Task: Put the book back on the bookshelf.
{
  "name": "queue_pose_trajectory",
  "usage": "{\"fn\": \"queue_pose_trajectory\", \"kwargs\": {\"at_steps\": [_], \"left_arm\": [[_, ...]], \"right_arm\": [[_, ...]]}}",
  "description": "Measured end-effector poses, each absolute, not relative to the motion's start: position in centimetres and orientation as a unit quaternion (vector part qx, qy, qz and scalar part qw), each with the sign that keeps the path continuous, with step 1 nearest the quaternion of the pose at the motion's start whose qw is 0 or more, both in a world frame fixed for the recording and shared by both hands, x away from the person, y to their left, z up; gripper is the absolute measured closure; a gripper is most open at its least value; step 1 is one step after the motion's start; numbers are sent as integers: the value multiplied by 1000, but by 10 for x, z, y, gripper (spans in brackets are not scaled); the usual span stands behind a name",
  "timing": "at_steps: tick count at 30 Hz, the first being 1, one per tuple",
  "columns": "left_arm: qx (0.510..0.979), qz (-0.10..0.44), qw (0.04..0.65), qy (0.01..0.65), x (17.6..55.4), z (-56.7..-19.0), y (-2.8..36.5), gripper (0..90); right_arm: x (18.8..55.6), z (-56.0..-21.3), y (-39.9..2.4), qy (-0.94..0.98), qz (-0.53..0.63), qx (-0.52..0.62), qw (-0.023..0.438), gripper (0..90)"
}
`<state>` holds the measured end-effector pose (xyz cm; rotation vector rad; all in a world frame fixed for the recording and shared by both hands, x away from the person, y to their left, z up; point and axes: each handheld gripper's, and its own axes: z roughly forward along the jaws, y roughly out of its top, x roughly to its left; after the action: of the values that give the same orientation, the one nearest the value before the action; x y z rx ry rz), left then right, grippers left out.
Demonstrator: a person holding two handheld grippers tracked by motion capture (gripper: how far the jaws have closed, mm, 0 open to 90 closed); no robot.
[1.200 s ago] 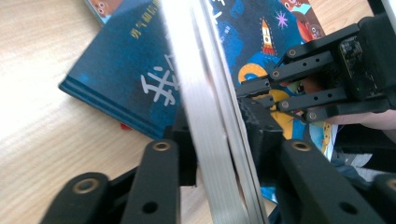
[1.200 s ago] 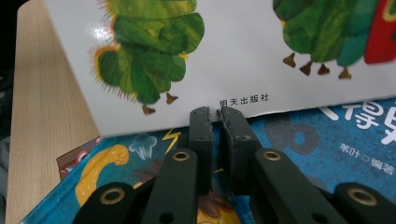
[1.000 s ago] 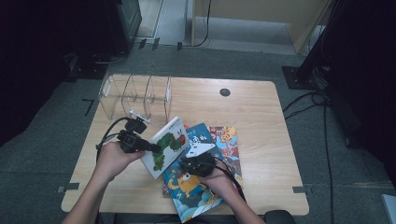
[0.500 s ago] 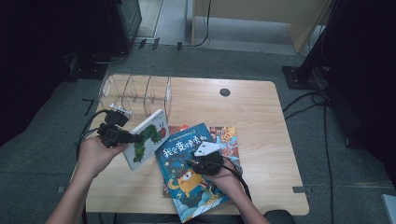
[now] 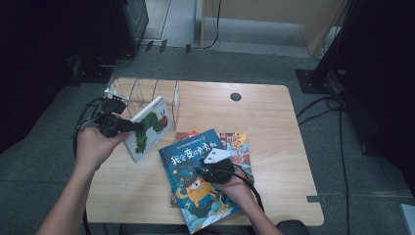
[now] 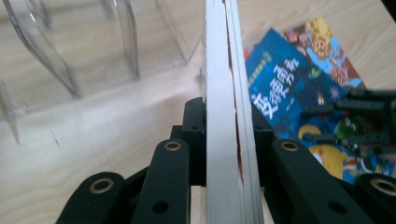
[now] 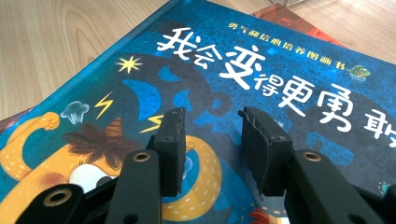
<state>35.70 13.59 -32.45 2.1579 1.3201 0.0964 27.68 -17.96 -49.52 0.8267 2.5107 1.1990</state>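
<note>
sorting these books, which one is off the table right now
The white caterpillar book, clamped by the left gripper near the clear rack. The blue monster book and the one under it lie flat.

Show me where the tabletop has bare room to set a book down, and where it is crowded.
Bare wood: the right side of the table, past the grommet, and the front left corner. Crowded: the clear rack at back left, the caterpillar book beside it, and the blue book stacked at front centre.

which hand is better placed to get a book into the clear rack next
Left, probably. The left gripper is clamped on the white caterpillar book, lifted beside the clear rack. The right gripper is open over the blue book.
</note>
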Motion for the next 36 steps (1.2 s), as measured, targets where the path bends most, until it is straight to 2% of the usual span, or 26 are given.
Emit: {"fn": "queue_pose_trajectory", "kwargs": {"at_steps": [13, 25, 36], "left_arm": [[807, 68, 285, 513, 403, -302, 119, 765], [789, 68, 275, 545, 452, -323, 103, 765], [794, 68, 253, 548, 474, -340, 85, 765]], "right_arm": [[277, -495, -180, 858, 410, 285, 120, 610], [278, -495, -180, 857, 410, 289, 122, 625], [278, -495, -180, 857, 411, 288, 121, 628]]}}
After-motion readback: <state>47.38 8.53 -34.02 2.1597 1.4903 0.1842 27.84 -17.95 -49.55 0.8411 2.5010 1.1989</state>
